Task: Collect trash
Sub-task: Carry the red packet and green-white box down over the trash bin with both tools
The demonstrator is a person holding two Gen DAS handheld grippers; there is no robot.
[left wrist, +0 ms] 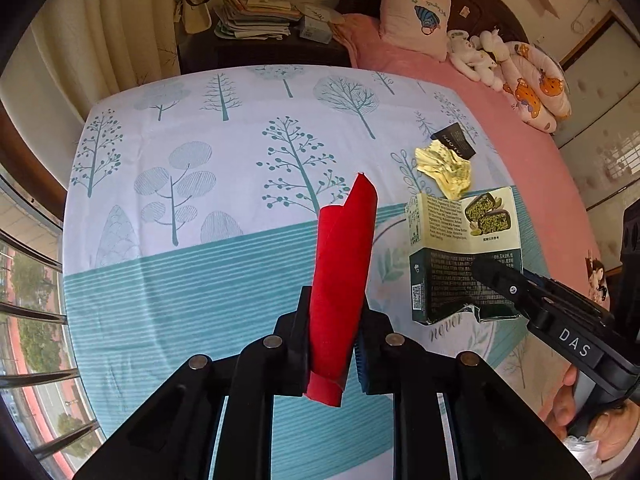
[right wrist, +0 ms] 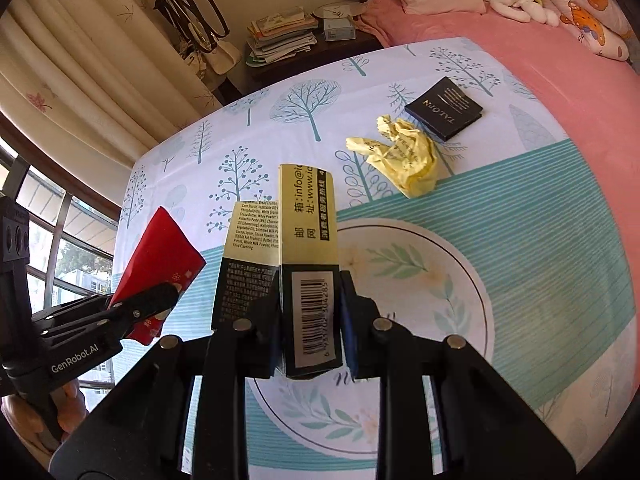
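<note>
Curtains (left wrist: 100,32) hang at left, then the left hand-held gripper (left wrist: 334,340) clamps a red paper (left wrist: 344,264) above the bed (left wrist: 200,280), the right hand-held gripper (right wrist: 310,320) clamps a snack carton (right wrist: 308,240), and crumpled yellow wrapper (right wrist: 404,156) lies beyond.

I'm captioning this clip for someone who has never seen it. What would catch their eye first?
Probably the bright red envelope clamped upright in the left gripper, vivid against the tree-print sheet. Next, the green and cream carton pinched in the right gripper, both lifted clear of the bed. Beyond them, crumpled yellow paper lies beside a small black box.
</note>
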